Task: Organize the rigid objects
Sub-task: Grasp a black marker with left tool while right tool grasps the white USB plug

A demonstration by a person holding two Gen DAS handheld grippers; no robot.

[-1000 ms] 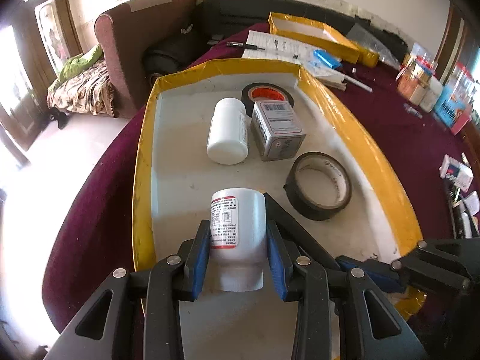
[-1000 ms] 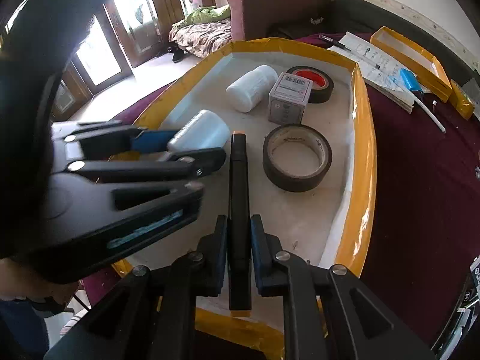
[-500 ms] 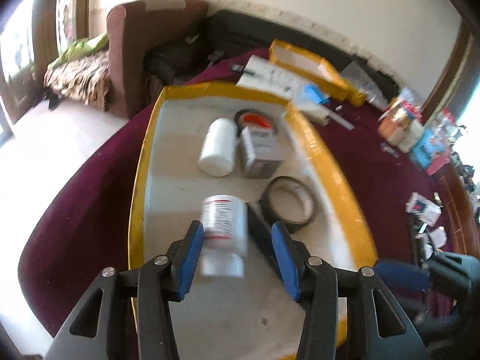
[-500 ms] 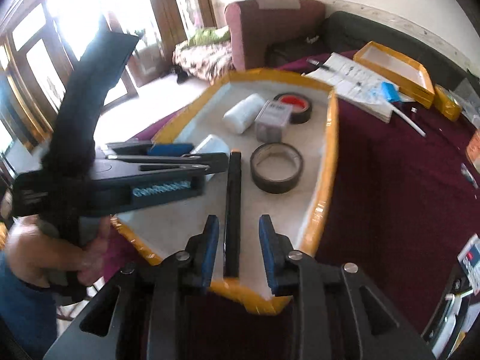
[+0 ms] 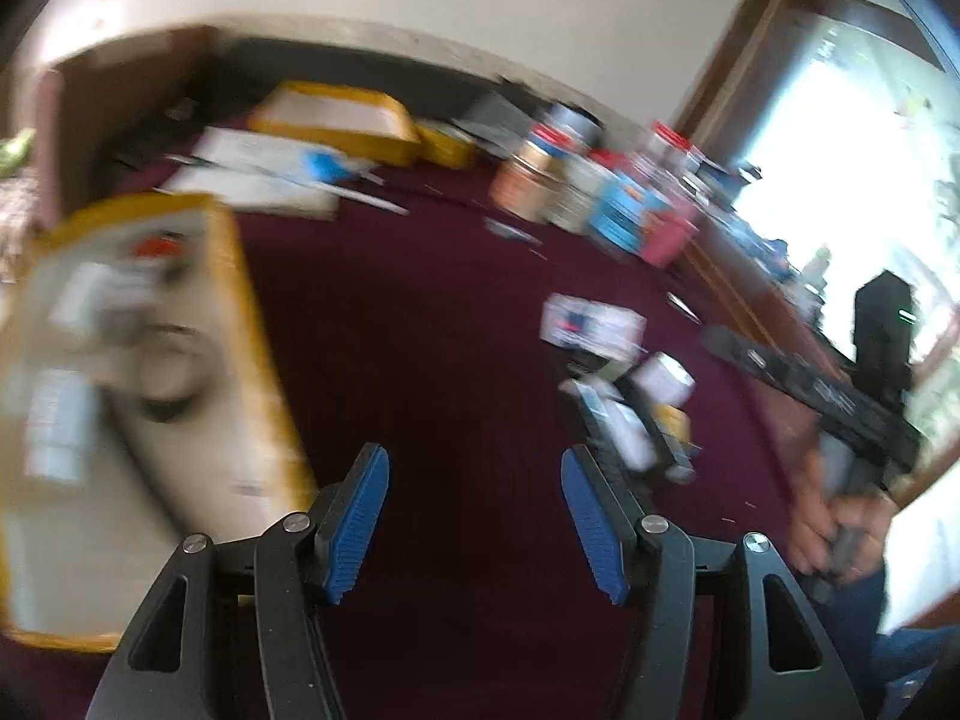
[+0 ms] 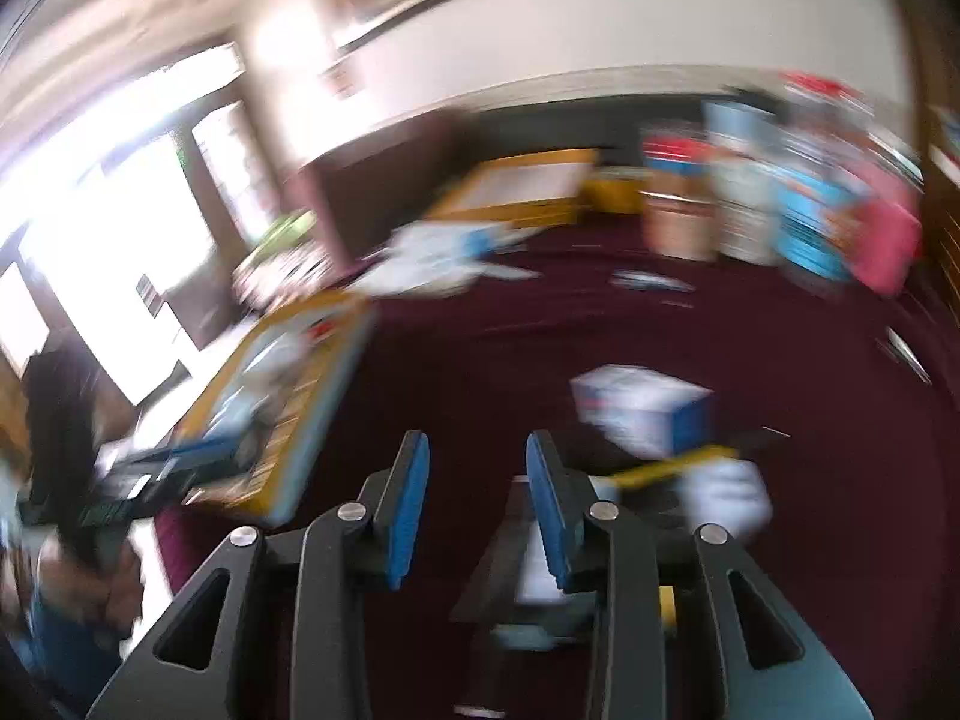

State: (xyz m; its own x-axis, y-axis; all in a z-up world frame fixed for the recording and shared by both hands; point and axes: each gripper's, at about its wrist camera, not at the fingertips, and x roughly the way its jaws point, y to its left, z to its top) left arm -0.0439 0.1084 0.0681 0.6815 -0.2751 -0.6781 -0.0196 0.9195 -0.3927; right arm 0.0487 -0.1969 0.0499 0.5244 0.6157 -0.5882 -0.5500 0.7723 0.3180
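- Left gripper (image 5: 474, 516), black with blue ribbed pads, hangs over bare maroon tablecloth (image 5: 432, 324); its jaws have just been opening, stand wide apart, nothing between them.
- Right gripper (image 6: 477, 498), same build, has jaws parted that have just been opening, and nothing sits between them.
- White tray with yellow taped rim (image 5: 252, 324) lies at the left of the left view, holding blurred items: white bottle with label (image 5: 57, 420), dark tape roll (image 5: 171, 375), small grey box (image 5: 102, 294).
- Loose pile of small white and black items (image 5: 630, 414) lies on the cloth just ahead of the left gripper's right pad.
- White and blue carton (image 6: 645, 405) lies beyond the right gripper.
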